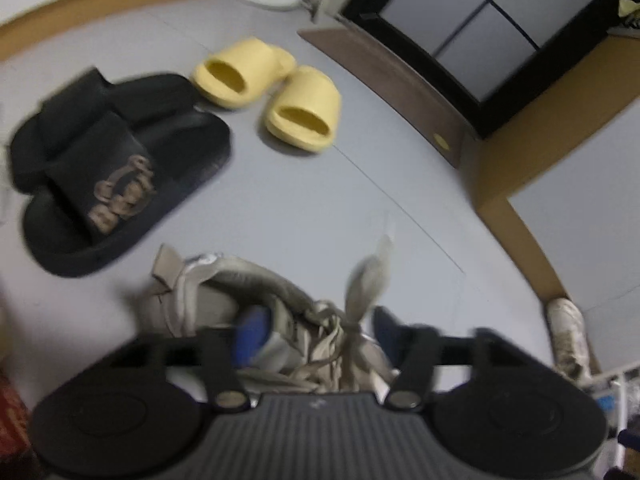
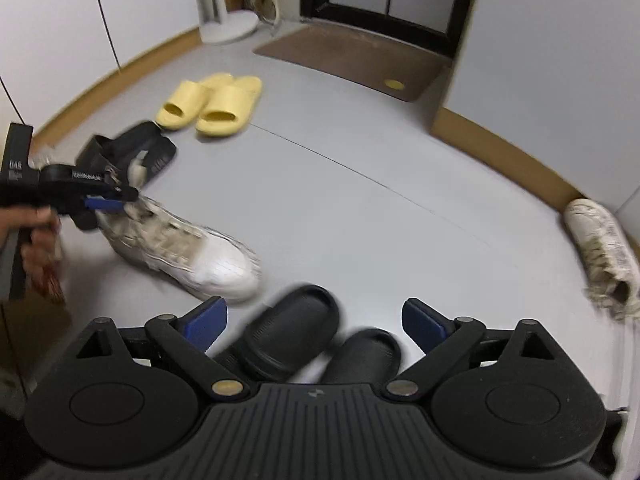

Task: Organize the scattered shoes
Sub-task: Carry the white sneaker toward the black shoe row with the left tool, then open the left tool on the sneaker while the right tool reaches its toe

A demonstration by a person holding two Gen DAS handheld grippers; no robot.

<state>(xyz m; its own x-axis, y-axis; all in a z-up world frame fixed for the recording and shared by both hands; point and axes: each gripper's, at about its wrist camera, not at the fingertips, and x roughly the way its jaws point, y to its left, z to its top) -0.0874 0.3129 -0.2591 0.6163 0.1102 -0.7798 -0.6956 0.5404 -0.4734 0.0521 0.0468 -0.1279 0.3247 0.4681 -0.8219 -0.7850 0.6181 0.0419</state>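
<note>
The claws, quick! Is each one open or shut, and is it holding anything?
Left claw: open around the laced beige-and-white sneaker, pads not pressing it.
Right claw: open, holding nothing, above two black rubber slides.

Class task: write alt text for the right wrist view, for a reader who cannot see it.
An open right gripper hovers over two black slides on a grey floor. To the left, the left gripper is at the collar of a white sneaker; yellow slides lie beyond.

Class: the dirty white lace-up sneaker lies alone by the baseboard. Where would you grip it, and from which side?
Grip the dirty white lace-up sneaker at its heel collar, from above: its open mouth faces the camera, offering a thin rim; the wall probably blocks its far side.
</note>
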